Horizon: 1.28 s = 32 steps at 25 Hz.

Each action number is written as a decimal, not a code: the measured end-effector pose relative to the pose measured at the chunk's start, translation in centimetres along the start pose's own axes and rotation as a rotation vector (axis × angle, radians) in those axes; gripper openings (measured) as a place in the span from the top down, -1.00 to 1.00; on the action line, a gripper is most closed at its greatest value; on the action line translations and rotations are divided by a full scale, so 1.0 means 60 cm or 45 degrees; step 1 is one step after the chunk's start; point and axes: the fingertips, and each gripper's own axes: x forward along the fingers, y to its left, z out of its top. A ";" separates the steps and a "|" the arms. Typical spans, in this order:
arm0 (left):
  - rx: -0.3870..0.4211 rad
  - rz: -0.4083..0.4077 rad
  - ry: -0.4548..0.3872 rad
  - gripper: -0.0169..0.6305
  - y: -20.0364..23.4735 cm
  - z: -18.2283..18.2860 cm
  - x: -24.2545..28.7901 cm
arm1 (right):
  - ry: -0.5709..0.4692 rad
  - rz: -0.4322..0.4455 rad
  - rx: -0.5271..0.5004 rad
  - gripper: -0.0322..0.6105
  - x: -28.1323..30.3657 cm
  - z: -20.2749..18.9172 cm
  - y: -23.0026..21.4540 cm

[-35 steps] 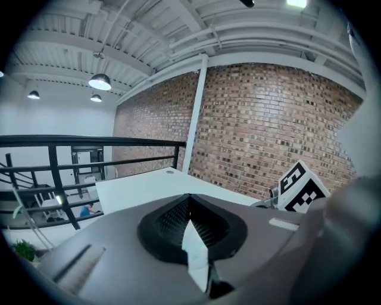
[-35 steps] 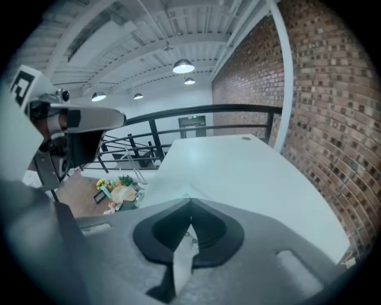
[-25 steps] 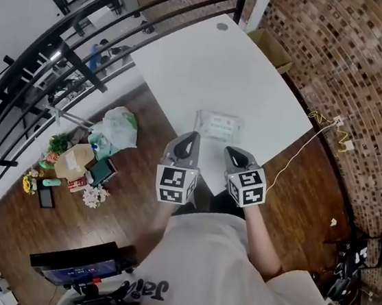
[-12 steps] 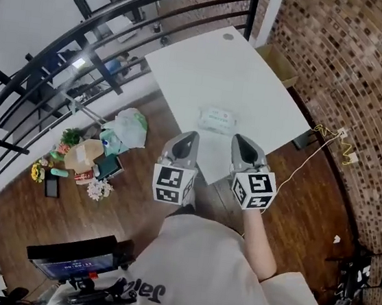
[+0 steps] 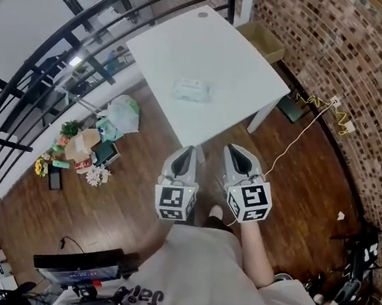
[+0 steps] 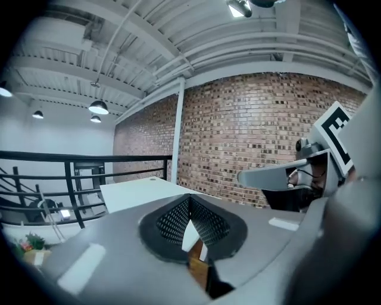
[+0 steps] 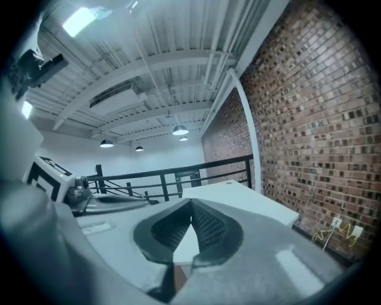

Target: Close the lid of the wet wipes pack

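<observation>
white table [image 5: 225,52], wet wipes pack [image 5: 192,90] on it

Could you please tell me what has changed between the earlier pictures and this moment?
The left claw and the right claw have drawn back from the table and now hang over the wooden floor, shut and empty. The wet wipes pack lies on the table as before, untouched.

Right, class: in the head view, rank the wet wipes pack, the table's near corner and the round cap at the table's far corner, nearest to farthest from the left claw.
From the left claw:
1. Table's near corner, just ahead of it.
2. Wet wipes pack, mid-table.
3. Round cap, far corner by the railing.
</observation>
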 end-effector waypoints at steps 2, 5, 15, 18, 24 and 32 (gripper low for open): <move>0.007 0.013 -0.028 0.91 0.011 0.025 -0.019 | -0.028 0.007 -0.052 0.94 -0.022 0.020 0.017; 0.062 -0.055 -0.106 0.91 0.022 0.082 -0.036 | -0.073 0.018 -0.179 0.94 -0.024 0.060 0.042; 0.111 -0.147 -0.059 0.90 0.085 0.080 -0.110 | -0.181 -0.005 -0.310 0.93 0.008 0.104 0.175; 0.070 -0.176 -0.136 0.90 0.106 0.089 -0.137 | -0.161 0.001 -0.333 0.93 0.027 0.095 0.214; 0.007 -0.064 -0.208 0.90 0.215 0.117 -0.162 | -0.155 -0.011 -0.349 0.93 0.076 0.110 0.267; 0.044 -0.185 -0.183 0.90 0.259 0.083 -0.181 | -0.123 -0.060 -0.350 0.93 0.119 0.078 0.324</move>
